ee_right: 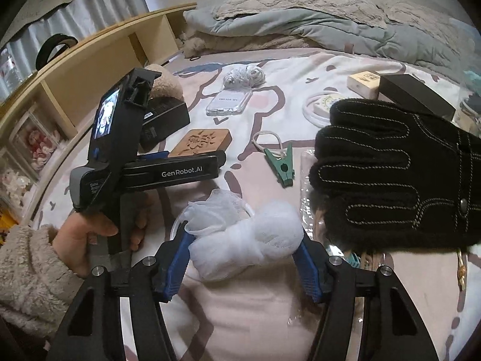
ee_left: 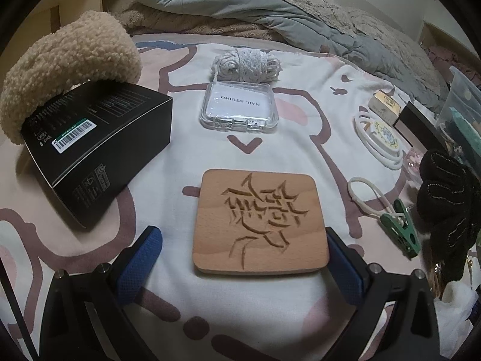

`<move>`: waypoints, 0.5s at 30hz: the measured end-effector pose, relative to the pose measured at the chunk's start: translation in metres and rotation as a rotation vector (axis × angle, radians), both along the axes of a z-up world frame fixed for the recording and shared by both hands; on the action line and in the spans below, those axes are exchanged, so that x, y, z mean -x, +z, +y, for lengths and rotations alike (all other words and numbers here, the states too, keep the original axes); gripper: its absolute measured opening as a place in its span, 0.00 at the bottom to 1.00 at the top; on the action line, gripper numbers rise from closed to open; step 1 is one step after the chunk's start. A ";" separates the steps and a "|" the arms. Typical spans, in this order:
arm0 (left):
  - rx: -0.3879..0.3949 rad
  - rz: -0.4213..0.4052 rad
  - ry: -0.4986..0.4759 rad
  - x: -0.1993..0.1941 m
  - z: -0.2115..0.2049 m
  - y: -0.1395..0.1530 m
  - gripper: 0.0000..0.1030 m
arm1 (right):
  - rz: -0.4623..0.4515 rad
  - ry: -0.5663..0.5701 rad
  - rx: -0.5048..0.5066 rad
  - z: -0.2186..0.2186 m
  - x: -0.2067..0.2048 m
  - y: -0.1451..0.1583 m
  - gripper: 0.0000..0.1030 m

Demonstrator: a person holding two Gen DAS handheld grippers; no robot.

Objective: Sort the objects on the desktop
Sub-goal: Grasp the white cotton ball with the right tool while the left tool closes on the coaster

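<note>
A carved wooden coaster [ee_left: 261,222] lies flat on the patterned sheet between the blue pads of my left gripper [ee_left: 243,237], which is open around its near edge; the right pad sits beside its right side. It also shows in the right wrist view [ee_right: 200,143]. My right gripper [ee_right: 245,234] is shut on a bundle of white mesh cloth [ee_right: 246,237] held above the sheet. A black glove [ee_right: 393,174] lies just right of it. The left gripper body [ee_right: 168,171] and the hand holding it show at the left.
Black box [ee_left: 96,147] under a fuzzy beige item [ee_left: 69,66] at left. Clear plastic case [ee_left: 239,106] and white yarn ball [ee_left: 246,66] lie beyond the coaster. Green clip with cord [ee_left: 399,225], white cable coil [ee_left: 380,138], small cream box [ee_left: 384,103] at right. Folded blankets [ee_left: 255,9] behind.
</note>
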State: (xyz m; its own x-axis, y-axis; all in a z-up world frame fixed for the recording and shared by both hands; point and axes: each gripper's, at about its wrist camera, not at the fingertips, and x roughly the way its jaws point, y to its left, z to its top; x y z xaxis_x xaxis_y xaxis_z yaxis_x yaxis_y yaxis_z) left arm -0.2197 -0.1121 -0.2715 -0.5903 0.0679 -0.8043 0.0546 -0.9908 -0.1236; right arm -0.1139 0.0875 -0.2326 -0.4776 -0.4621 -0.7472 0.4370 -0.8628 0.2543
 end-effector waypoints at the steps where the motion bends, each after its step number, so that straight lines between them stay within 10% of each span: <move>1: -0.002 0.001 0.001 0.000 0.000 0.000 0.99 | -0.003 0.000 0.002 0.001 -0.001 0.000 0.62; 15: 0.090 -0.054 0.010 0.013 0.012 -0.003 1.00 | -0.034 0.000 0.011 0.004 -0.002 -0.006 0.62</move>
